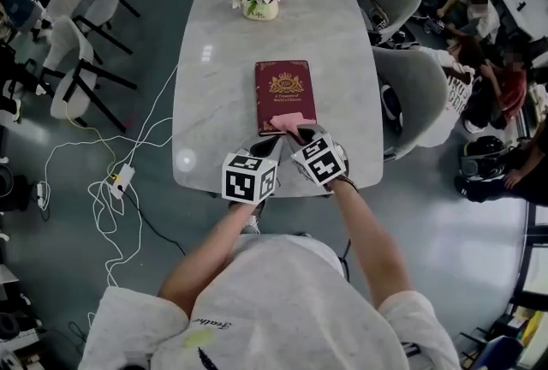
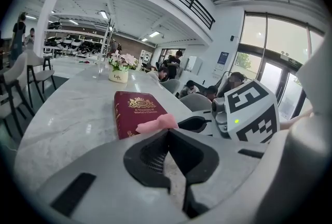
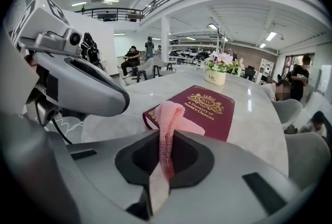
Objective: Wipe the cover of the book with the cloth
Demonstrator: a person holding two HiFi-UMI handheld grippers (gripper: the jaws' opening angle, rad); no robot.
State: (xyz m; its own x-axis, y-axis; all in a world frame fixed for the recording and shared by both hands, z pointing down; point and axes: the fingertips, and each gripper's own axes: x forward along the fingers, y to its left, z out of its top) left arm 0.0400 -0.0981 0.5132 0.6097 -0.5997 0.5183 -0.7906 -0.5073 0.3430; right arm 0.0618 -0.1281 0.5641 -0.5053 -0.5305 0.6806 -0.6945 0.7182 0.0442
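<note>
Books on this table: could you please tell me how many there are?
1: the maroon book lies on the table, the pink cloth on its near end. None seems hidden.

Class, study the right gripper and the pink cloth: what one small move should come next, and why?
Probably slide the right gripper forward along the book, toward the flower pot. It is shut on the pink cloth, whose free end rests on the cover's near end, so most of the cover lies ahead.

The closed maroon book (image 1: 285, 96) with a gold crest lies flat, the pink cloth (image 1: 291, 122) draped on its near edge.
</note>
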